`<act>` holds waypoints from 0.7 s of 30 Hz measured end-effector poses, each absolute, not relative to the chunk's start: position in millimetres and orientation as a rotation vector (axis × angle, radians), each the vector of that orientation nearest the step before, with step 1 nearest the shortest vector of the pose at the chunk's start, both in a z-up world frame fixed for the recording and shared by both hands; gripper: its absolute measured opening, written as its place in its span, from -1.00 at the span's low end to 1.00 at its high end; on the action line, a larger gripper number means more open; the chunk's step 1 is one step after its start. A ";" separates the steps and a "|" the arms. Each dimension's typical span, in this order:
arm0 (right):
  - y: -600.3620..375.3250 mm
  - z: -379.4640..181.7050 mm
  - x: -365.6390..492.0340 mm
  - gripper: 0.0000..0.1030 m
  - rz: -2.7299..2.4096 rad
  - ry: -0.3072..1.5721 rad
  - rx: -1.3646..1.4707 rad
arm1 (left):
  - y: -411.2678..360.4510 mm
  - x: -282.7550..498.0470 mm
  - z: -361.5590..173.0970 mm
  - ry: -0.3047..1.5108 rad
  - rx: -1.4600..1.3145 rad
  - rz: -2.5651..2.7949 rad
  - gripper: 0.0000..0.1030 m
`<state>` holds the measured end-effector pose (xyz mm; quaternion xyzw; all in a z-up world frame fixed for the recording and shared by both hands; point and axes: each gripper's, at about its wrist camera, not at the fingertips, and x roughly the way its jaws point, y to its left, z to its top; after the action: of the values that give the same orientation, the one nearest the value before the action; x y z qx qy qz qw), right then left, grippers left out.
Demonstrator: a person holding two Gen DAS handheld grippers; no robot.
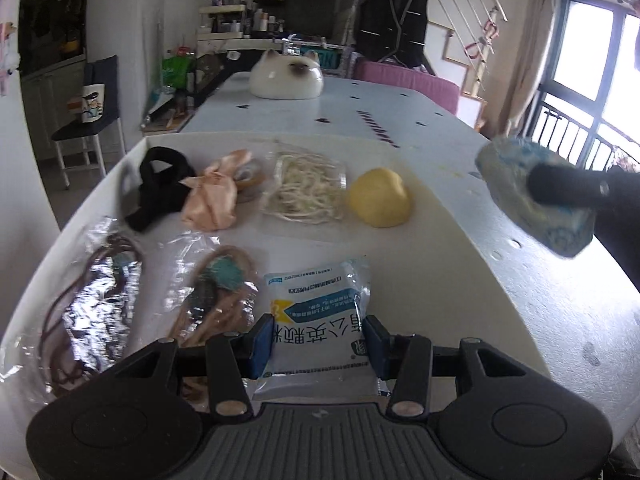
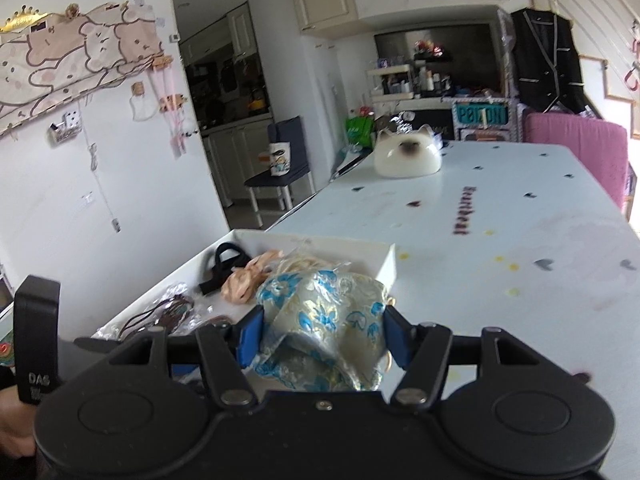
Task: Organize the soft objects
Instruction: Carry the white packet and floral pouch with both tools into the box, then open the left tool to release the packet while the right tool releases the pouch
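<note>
Now the packet point(image 1: 320, 316), a white and blue bag with printed words, lies flat on the white tray point(image 1: 460, 264), and its long side runs straight away from the left gripper point(image 1: 320, 346). The words on it are upside down in the left view. The left gripper has its blue pads point(image 1: 262, 346) one on each side of the packet's near end, close against its edges, but I cannot tell if they are squeezing it. Just left of the packet sit two clear bags with brown cords point(image 1: 216, 296) inside. Past the packet, farther from the gripper, are a yellow ball point(image 1: 379, 197), a clear bag of pale strings point(image 1: 304, 188), a peach cloth point(image 1: 212, 196) and a black strap point(image 1: 158, 188), all in a row. To the right of the packet and up in the air is the pouch point(image 2: 324, 320), shiny cream cloth with blue flowers. The right gripper point(image 2: 324, 338) is clamped on it, with one blue pad on each side, and the pouch bulges up between them. Its long side goes across from pad to pad. Far beyond the packet, a white cat toy point(image 1: 286, 78) rests on the table point(image 1: 400, 112).
</note>
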<state>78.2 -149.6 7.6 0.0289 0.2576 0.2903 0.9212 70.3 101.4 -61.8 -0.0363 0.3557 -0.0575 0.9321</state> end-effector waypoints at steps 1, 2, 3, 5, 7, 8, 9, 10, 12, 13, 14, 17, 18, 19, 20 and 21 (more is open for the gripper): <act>-146.3 5.9 77.9 0.21 0.607 0.535 0.060 | 103.6 70.0 -61.5 0.728 -0.081 -0.116 -0.05; -142.1 4.4 77.9 0.21 0.618 0.541 0.061 | 105.7 69.7 -61.3 0.728 -0.086 -0.116 -0.05; -136.3 2.9 78.1 0.21 0.633 0.549 0.060 | 107.2 69.3 -60.9 0.728 -0.087 -0.114 -0.05; -127.8 -0.1 78.2 0.21 0.658 0.566 0.060 | 109.7 68.5 -59.9 0.727 -0.090 -0.102 -0.05; -119.1 -3.3 77.4 0.22 0.681 0.582 0.054 | 114.0 67.5 -59.5 0.725 -0.098 -0.087 -0.05; -116.1 -4.7 77.5 0.22 0.690 0.590 0.054 | 115.3 67.1 -59.3 0.725 -0.101 -0.082 -0.03; -112.6 -6.8 77.4 0.26 0.701 0.600 0.055 | 116.7 66.7 -59.3 0.725 -0.105 -0.079 -0.01; -109.8 -8.9 77.8 0.34 0.711 0.611 0.057 | 118.1 66.1 -59.3 0.725 -0.109 -0.076 0.03; -106.5 -12.5 78.9 0.49 0.713 0.636 0.072 | 119.0 65.5 -58.8 0.728 -0.115 -0.077 0.05; -105.9 -13.6 79.4 0.58 0.713 0.646 0.079 | 118.6 65.5 -58.4 0.731 -0.115 -0.076 0.07; -105.9 -14.1 79.7 0.60 0.713 0.654 0.087 | 118.2 66.0 -58.5 0.734 -0.111 -0.076 0.08; -110.8 -12.6 80.6 0.61 0.716 0.661 0.120 | 117.7 65.9 -58.5 0.737 -0.103 -0.079 0.19; -112.9 -11.9 81.1 0.61 0.713 0.661 0.130 | 118.2 66.0 -58.3 0.740 -0.105 -0.079 0.23; -115.9 -10.8 81.8 0.61 0.710 0.658 0.137 | 118.2 65.8 -57.7 0.744 -0.103 -0.076 0.27; -118.2 -9.9 81.4 0.61 0.708 0.653 0.141 | 118.1 65.8 -57.3 0.746 -0.096 -0.074 0.29; -120.1 -8.9 82.1 0.55 0.703 0.652 0.143 | 117.8 65.2 -56.4 0.745 -0.088 -0.074 0.29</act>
<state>82.1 -120.1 -8.9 0.0688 0.3132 0.3380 0.8848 65.2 117.8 -56.4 -0.0428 0.3637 -0.0360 0.9298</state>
